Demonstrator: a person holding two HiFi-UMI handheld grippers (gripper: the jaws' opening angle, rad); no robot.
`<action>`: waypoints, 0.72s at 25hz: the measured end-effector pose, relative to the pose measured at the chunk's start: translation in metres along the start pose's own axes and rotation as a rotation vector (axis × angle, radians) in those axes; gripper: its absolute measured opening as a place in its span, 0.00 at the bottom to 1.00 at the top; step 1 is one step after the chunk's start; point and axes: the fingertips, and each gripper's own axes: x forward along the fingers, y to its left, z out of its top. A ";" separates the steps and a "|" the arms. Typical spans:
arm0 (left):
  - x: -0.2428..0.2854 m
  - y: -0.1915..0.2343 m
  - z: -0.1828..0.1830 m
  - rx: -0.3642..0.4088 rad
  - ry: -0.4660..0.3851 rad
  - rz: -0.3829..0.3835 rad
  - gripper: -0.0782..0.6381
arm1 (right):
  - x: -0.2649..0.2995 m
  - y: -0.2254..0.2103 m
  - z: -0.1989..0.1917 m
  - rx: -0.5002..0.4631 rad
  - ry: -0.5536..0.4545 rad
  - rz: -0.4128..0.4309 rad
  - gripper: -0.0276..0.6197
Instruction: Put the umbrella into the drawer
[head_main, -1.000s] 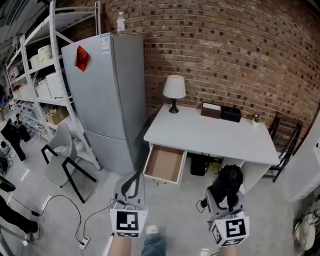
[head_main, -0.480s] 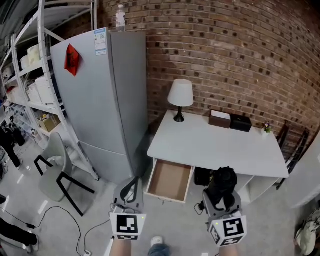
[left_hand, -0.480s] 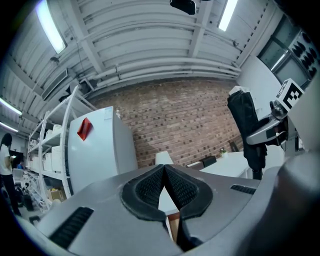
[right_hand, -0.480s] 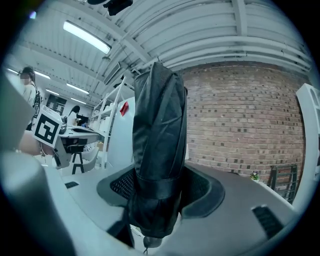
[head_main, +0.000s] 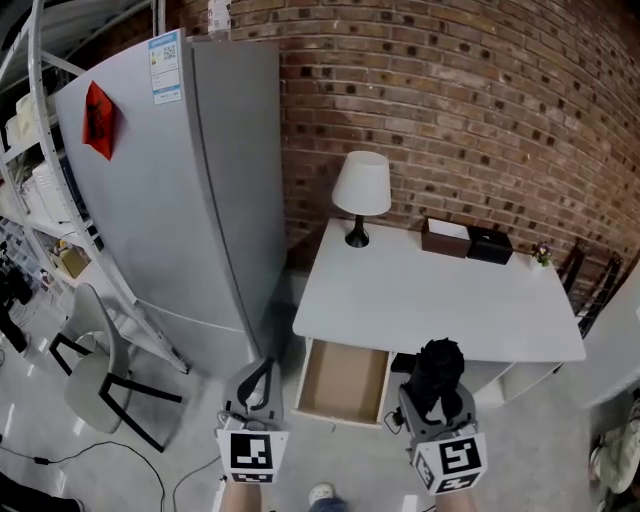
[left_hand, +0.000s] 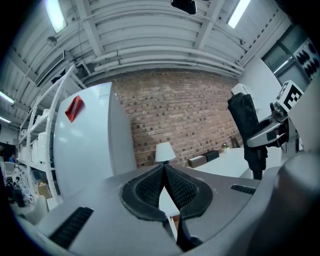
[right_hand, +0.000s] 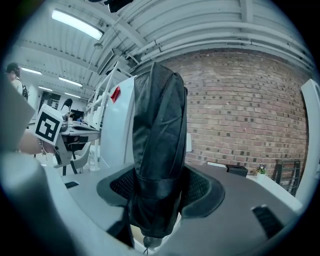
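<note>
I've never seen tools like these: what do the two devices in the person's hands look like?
The left hand-held gripper and the right hand-held gripper match: light grey plastic bodies, jaws lined with black ribbed pads, and a white cube bearing black square markers at each one's rear.

Black umbrella (head_main: 438, 366) — white desk (head_main: 430, 300), grey fridge (head_main: 160, 220), red-brown brick-patterned wall (head_main: 450, 100) — drawer (head_main: 345, 378) tan inside.
</note>
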 end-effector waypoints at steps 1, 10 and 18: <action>0.006 0.003 -0.005 -0.005 0.006 -0.003 0.11 | 0.007 0.001 -0.003 0.001 0.011 -0.001 0.42; 0.038 0.016 -0.042 -0.035 0.060 -0.030 0.11 | 0.056 0.015 -0.030 -0.002 0.079 0.033 0.42; 0.052 0.012 -0.072 -0.047 0.117 -0.047 0.11 | 0.094 0.030 -0.070 -0.026 0.125 0.108 0.42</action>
